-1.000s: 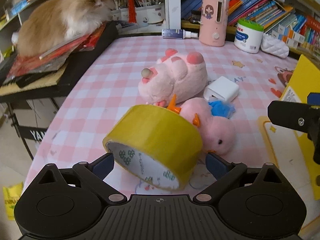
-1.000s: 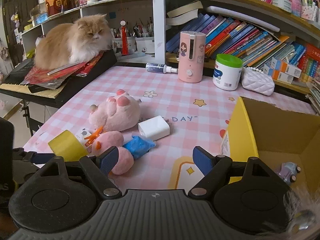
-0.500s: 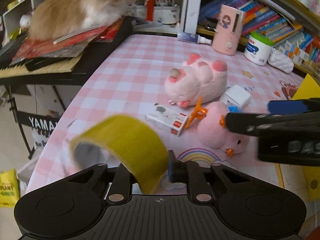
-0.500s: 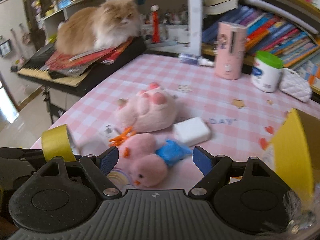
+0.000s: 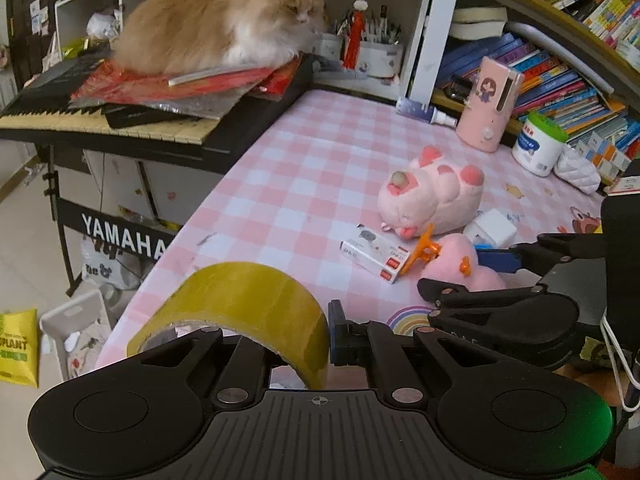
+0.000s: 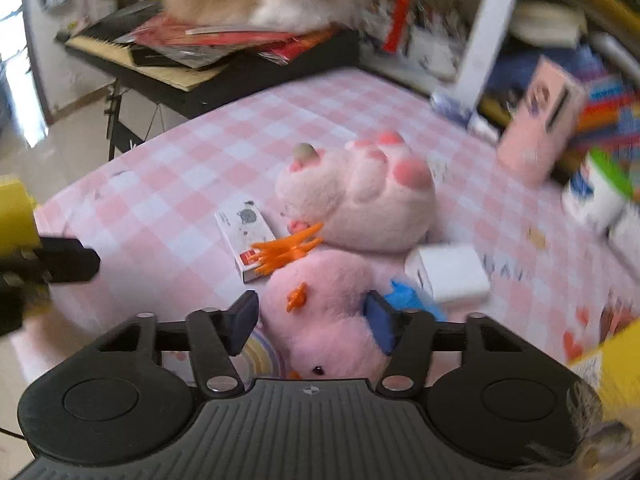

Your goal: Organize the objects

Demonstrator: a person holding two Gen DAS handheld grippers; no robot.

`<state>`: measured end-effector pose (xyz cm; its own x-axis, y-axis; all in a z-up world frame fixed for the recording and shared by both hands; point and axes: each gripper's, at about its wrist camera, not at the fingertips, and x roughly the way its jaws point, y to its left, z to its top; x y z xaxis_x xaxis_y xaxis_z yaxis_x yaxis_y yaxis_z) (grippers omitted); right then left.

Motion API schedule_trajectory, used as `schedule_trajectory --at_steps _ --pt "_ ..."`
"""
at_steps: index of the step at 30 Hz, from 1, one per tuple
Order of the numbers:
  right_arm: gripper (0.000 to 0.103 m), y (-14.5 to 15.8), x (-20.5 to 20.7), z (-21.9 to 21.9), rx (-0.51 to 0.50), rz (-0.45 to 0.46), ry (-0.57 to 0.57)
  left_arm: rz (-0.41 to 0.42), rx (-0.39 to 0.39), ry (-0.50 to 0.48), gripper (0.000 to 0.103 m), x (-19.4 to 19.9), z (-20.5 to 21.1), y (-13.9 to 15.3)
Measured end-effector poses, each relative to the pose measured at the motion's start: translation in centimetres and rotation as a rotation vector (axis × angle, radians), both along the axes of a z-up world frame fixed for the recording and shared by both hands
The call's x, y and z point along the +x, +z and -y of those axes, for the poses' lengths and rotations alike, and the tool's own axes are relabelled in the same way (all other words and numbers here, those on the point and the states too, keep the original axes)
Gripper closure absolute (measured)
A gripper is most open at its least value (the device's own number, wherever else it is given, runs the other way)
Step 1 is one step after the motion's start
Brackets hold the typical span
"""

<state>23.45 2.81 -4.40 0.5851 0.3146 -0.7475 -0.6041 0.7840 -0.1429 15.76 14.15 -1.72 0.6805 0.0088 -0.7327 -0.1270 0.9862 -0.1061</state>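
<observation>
My left gripper (image 5: 298, 344) is shut on the wall of a yellow tape roll (image 5: 240, 304) and holds it above the table's near left corner. My right gripper (image 6: 312, 318) is open, its fingers on either side of a pink plush chick (image 6: 324, 312) that lies on the pink checked tablecloth (image 6: 180, 184). The right gripper also shows in the left wrist view (image 5: 480, 276) at the chick (image 5: 476, 264). A pink plush paw (image 6: 360, 196), a small white and red box (image 6: 246, 236), a white block (image 6: 448, 276) and a blue scrap (image 6: 408, 298) lie close by.
A cat (image 5: 224, 20) lies on papers on a keyboard (image 5: 100, 120) at the left. A pink dispenser (image 5: 488, 108), a white tub (image 5: 540, 144), a spray bottle (image 5: 424, 112) and book shelves stand at the back. A yellow box edge (image 6: 616, 364) is at the right.
My left gripper has shut on the tape roll and lifted it back and left. My right gripper has moved left and down until its fingers straddle the pink chick.
</observation>
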Motion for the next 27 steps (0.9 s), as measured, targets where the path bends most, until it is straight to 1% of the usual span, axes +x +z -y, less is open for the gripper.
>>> schedule_trajectory --at_steps 1,6,13,17,27 --pt "0.054 0.1 -0.1 0.0 -0.004 0.008 0.01 0.007 0.002 -0.003 0.094 0.0 0.1 0.2" --pt "0.054 2.2 -0.8 1.2 0.082 0.021 -0.012 0.039 -0.014 -0.021 0.094 -0.5 0.2 1.1" --pt "0.054 4.6 -2.8 3.5 0.189 -0.047 -0.107 0.071 -0.038 -0.078 0.094 -2.2 1.2 1.9" --pt "0.054 5.6 -4.6 4.5 0.225 -0.058 -0.167 0.084 -0.046 -0.124 0.094 -3.6 2.0 2.3" --pt "0.054 6.8 -10.6 6.2 0.243 -0.031 -0.253 0.115 -0.056 -0.221 0.094 -7.8 2.8 3.0"
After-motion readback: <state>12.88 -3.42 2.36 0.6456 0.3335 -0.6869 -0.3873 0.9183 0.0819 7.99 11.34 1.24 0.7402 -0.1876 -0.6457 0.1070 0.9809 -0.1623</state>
